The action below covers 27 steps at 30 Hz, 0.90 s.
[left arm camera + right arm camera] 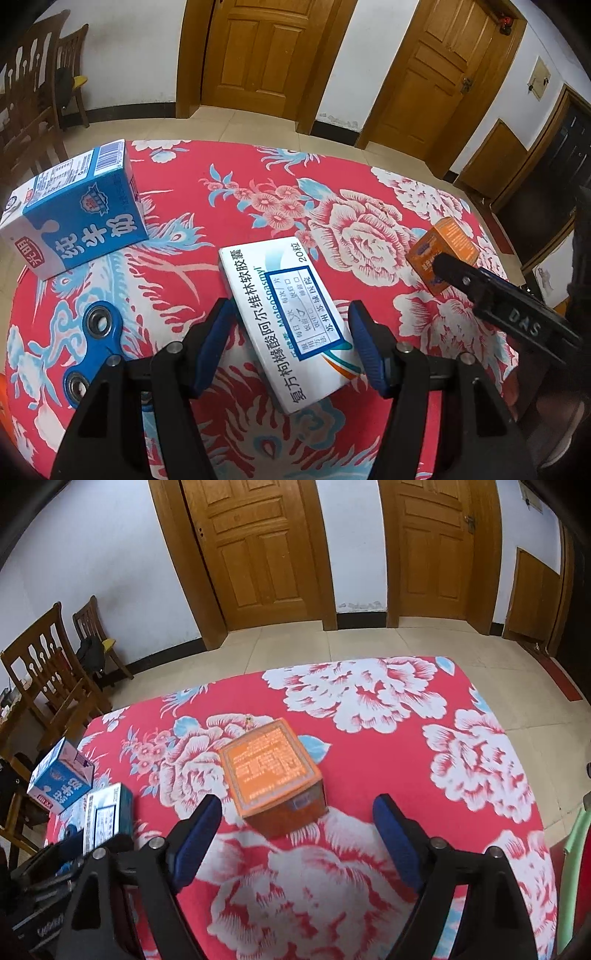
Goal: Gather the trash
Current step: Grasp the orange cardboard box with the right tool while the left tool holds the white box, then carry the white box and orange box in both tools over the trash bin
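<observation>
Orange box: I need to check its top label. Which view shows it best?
The right wrist view: the orange box sits centred, top face up. The left wrist view shows it far right, partly behind the right gripper.

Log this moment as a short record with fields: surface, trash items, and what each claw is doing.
surface: red floral cloth over a table
trash items: white medicine box; blue milk carton, lying on its side; orange box
other: blue fidget spinner left of the medicine box
left claw: open, pads either side of the medicine box, not pressing it
right claw: open, empty, just short of the orange box
</observation>
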Each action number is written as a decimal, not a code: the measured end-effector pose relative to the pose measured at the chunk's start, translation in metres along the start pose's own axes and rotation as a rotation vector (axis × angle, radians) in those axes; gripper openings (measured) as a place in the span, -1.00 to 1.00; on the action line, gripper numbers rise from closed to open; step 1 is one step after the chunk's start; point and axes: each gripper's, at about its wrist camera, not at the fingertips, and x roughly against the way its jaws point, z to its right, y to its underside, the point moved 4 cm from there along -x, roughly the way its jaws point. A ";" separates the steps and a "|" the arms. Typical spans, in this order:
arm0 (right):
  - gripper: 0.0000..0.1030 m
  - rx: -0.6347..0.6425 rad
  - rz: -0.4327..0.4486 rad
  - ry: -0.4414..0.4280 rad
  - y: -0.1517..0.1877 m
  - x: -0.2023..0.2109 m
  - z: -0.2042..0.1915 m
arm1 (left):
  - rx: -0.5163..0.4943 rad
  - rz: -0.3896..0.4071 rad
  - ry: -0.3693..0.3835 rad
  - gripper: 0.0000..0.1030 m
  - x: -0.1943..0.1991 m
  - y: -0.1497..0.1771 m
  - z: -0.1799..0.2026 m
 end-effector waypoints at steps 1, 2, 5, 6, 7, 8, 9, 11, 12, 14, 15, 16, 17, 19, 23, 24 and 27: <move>0.59 -0.002 0.000 -0.002 0.000 -0.002 0.000 | 0.000 0.000 0.000 0.26 0.000 0.000 0.000; 0.40 0.001 -0.005 -0.005 0.000 -0.005 -0.001 | 0.000 0.000 0.000 0.26 0.000 0.000 0.000; 0.07 0.028 -0.014 0.003 0.003 -0.009 -0.006 | 0.002 0.000 0.000 0.26 0.000 0.000 0.000; 0.06 0.039 -0.009 0.003 0.004 -0.008 -0.007 | 0.003 -0.001 0.000 0.26 -0.001 0.000 -0.001; 0.06 0.042 -0.010 -0.008 0.006 -0.006 -0.008 | 0.004 -0.001 -0.001 0.26 -0.001 0.000 -0.001; 0.05 0.041 -0.010 -0.015 0.006 -0.005 -0.008 | 0.004 0.000 -0.001 0.26 0.000 0.001 -0.001; 0.05 0.039 -0.007 -0.020 0.007 -0.002 -0.008 | 0.004 0.000 0.000 0.26 -0.001 0.000 -0.001; 0.05 0.032 -0.001 -0.021 0.008 0.004 -0.008 | 0.003 0.001 0.000 0.26 -0.001 0.000 -0.001; 0.05 0.023 0.002 -0.023 0.009 0.009 -0.006 | 0.002 0.002 -0.001 0.26 0.000 0.000 -0.001; 0.05 0.012 0.011 -0.035 0.011 0.017 -0.004 | 0.002 0.001 -0.001 0.26 0.000 0.000 -0.001; 0.05 0.009 0.017 -0.036 0.012 0.021 -0.003 | 0.003 0.001 0.000 0.26 0.000 0.000 -0.001; 0.05 0.007 0.022 -0.036 0.014 0.024 -0.003 | 0.003 0.001 -0.001 0.26 0.000 0.000 -0.001; 0.05 0.006 0.026 -0.037 0.015 0.027 -0.002 | 0.001 0.003 -0.003 0.26 0.000 0.000 -0.001; 0.05 -0.005 0.033 -0.040 0.018 0.035 0.002 | -0.002 0.007 -0.003 0.26 0.002 0.000 0.000; 0.05 -0.030 0.040 -0.041 0.024 0.049 0.010 | -0.014 0.011 0.008 0.26 0.005 0.001 0.004; 0.05 -0.038 0.044 -0.043 0.026 0.054 0.013 | -0.018 0.011 0.009 0.26 0.005 0.002 0.006; 0.05 -0.057 0.057 -0.046 0.033 0.067 0.019 | -0.032 0.012 0.014 0.26 0.005 0.003 0.012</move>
